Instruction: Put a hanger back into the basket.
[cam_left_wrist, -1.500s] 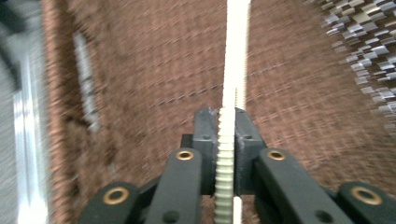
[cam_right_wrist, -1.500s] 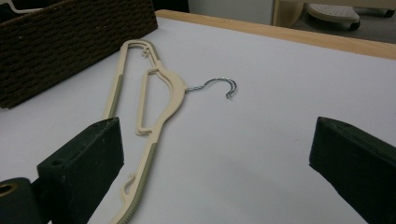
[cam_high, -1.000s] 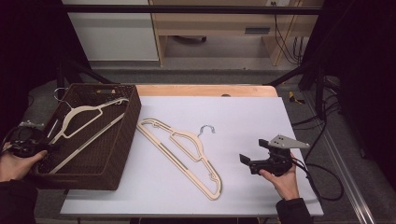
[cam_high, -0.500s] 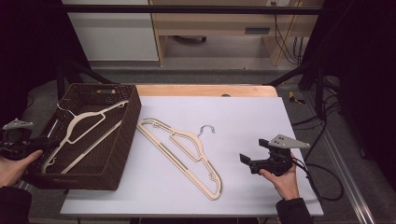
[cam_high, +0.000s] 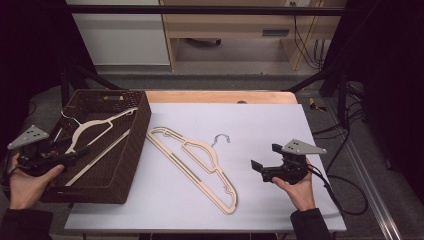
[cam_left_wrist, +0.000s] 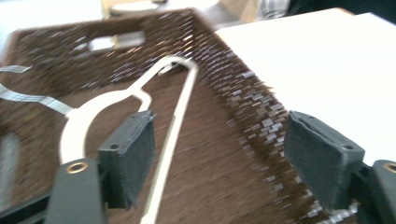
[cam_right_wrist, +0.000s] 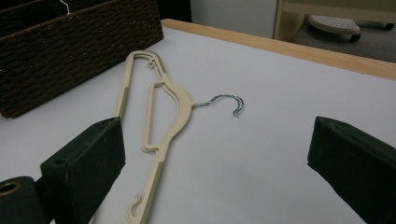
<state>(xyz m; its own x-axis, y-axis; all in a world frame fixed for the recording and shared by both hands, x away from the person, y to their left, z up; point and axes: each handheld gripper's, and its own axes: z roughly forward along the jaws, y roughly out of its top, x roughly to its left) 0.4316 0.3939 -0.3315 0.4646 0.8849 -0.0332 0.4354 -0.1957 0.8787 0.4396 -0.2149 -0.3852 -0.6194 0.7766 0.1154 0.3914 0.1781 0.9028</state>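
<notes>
White tabletop (cam_high: 280, 125) with a wooden far edge is lying under a dim room; pale cabinets are standing behind it.

Brown woven basket (cam_high: 131, 145) is sitting on the table's left end. A cream hanger in the basket (cam_high: 92, 131) is lying flat on its floor, one arm running along the right wall.

A second cream hanger on the table (cam_high: 197, 162) is lying flat on the white surface, just right of the basket, running diagonally from far-left to near-right. Its metal hook (cam_high: 221, 139) is pointing right, toward the far side.

Left gripper (cam_high: 75, 151) is being held in the person's left hand (cam_high: 27, 182) at the basket's near-left corner, tips reaching in over the basket. In the left gripper view the jaws are standing wide apart, released, with nothing between the pads; the hanger in the basket is showing below, blurred.

Right gripper (cam_high: 261, 169) is being held in the right hand (cam_high: 299, 189) near the table's right edge, pointing left at the hanger on the table, apart from it. Its jaws are also spread wide, grasping nothing.
</notes>
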